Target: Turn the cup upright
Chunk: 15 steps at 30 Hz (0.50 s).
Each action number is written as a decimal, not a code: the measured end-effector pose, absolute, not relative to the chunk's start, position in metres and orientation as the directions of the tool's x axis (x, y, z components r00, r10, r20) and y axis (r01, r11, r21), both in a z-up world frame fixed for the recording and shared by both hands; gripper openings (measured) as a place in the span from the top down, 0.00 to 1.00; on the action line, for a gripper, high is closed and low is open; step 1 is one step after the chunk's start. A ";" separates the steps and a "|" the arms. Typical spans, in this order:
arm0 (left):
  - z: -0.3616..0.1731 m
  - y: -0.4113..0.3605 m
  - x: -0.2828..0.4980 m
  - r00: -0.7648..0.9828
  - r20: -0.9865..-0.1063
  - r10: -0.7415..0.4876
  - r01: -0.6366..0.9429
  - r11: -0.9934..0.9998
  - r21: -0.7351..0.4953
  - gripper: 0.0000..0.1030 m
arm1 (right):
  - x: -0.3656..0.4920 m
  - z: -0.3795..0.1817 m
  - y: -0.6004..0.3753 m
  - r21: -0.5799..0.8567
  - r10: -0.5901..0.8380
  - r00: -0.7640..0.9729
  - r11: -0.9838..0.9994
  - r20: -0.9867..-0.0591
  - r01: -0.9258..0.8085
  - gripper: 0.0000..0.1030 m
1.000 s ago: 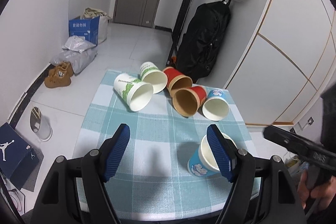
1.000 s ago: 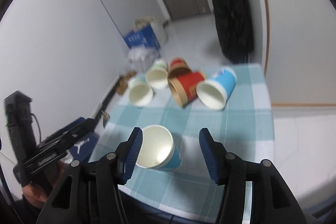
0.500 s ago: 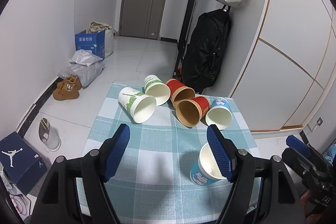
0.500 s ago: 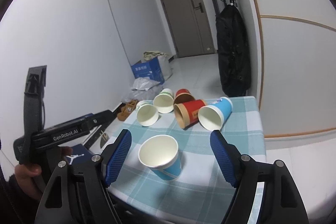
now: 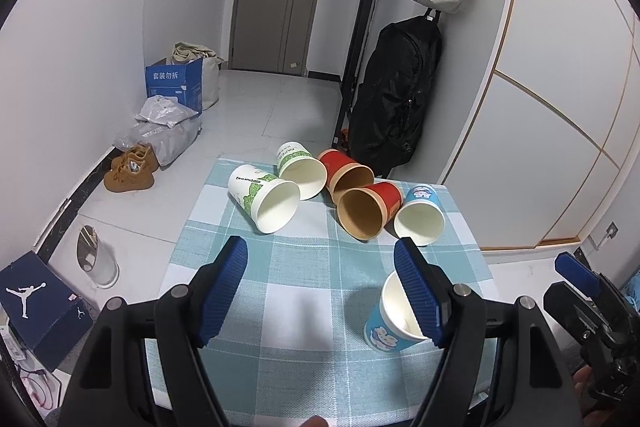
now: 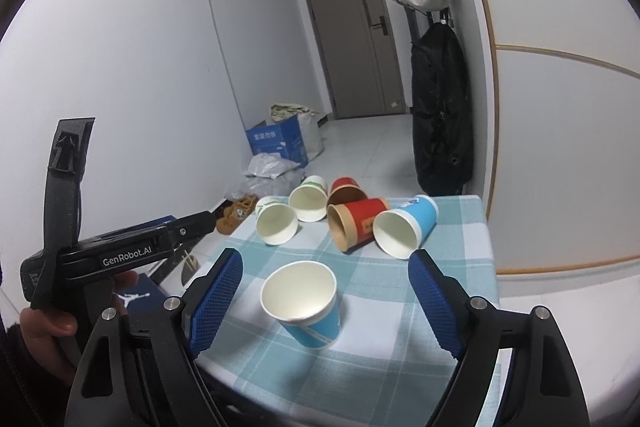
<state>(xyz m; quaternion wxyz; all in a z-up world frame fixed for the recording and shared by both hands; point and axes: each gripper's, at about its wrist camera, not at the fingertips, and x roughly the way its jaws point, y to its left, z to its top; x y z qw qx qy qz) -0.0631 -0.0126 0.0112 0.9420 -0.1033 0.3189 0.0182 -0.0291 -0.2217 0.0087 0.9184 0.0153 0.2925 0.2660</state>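
On the small table covered by a teal-and-white checked cloth (image 6: 372, 307), a light-blue paper cup (image 6: 305, 303) is set upright near the front edge, apart from five toppled cups, with the left gripper (image 5: 320, 291) and right gripper (image 6: 326, 303) held wide and empty, presumably freed for another cup.

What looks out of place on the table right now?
Five paper cups lie tipped on their sides at the far end of the checked tablecloth: two green-print cups, two red cups and a blue cup. Only the near blue cup stands upright. Nothing looks spilled.
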 end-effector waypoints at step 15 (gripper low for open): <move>0.011 -0.018 -0.064 0.791 -0.610 -0.048 -0.079 0.980 -0.181 0.30 | -0.027 0.009 -0.226 0.192 0.495 0.692 0.861 -0.525 -0.471 0.17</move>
